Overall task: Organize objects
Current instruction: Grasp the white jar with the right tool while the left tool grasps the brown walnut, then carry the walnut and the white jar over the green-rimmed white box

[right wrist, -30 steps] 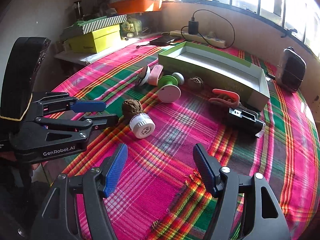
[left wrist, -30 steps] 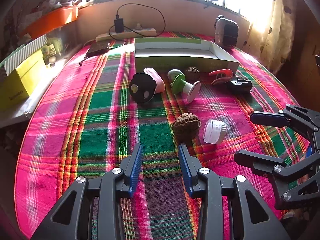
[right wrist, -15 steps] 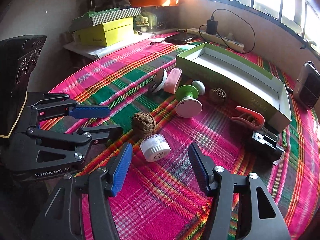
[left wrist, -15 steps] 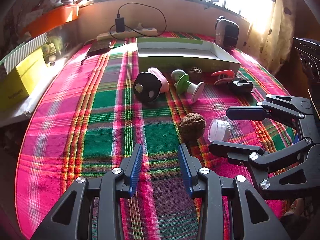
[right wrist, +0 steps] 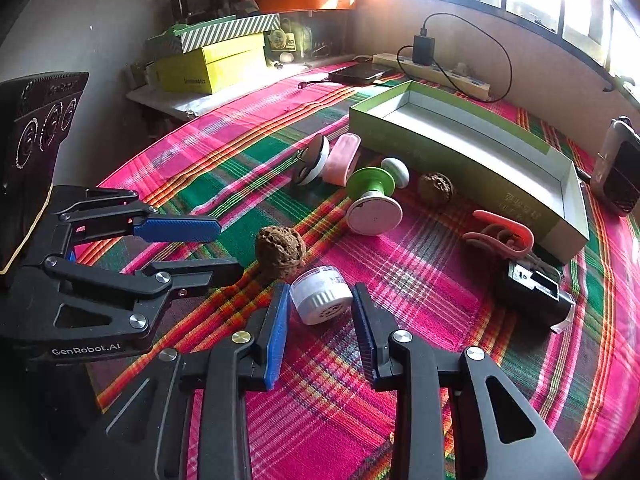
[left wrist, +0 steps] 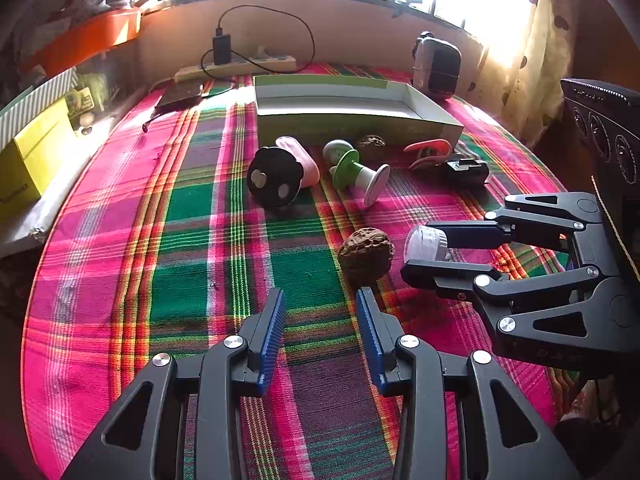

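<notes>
On the plaid cloth [right wrist: 440, 300] we have our right gripper [right wrist: 320, 312] closing around the white jar [right wrist: 322, 294], left gripper [left wrist: 320, 320] wide and empty, green box [right wrist: 460, 152] still unfilled.

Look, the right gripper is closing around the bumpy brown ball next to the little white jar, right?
Not quite. The right gripper is closing around the little white jar, not the bumpy brown ball. The ball sits on the cloth beside the jar, outside the fingers. The right wrist view shows the jar lying between the two blue pads.
</notes>
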A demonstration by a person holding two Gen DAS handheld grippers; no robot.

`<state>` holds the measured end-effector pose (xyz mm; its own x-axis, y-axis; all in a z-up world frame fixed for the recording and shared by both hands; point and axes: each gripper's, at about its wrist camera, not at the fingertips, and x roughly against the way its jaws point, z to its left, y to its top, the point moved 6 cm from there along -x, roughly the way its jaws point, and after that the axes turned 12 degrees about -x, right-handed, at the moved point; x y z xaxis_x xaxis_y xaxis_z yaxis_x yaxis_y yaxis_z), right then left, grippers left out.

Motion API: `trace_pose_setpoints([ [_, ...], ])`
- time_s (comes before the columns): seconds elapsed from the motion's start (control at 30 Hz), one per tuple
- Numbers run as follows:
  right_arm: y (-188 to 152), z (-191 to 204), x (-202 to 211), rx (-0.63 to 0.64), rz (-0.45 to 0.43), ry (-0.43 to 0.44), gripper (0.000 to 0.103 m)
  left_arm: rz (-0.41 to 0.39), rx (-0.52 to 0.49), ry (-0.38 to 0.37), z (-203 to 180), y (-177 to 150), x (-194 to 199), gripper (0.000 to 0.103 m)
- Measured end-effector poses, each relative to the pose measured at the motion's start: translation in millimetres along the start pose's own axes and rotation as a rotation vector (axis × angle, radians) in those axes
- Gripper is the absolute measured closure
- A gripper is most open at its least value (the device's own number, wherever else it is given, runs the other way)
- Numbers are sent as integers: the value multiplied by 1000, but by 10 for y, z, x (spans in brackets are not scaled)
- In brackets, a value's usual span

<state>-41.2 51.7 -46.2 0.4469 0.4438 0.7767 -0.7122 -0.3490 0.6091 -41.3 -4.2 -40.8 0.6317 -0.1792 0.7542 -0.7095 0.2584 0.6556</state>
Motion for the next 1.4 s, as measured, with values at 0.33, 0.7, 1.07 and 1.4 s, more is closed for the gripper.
trace_pose_setpoints([
  [0.33, -4, -248, 92, -57, -17, -49, 70, -22, -9, -77, -95, 166, -63, 68],
  [0.7, -36, -445, 152, -112, -26, -65, 70, 9, -28, -79, -142, 267, -209, 68],
  [1.07, -34, -465, 139, -120, -18, -60, 70, 18, -11, -80, -104, 281, -231, 69],
  [1.4, -40, -460, 137, -121, -17, -57, 70, 20, -9, -71, -84, 281, -232, 75],
])
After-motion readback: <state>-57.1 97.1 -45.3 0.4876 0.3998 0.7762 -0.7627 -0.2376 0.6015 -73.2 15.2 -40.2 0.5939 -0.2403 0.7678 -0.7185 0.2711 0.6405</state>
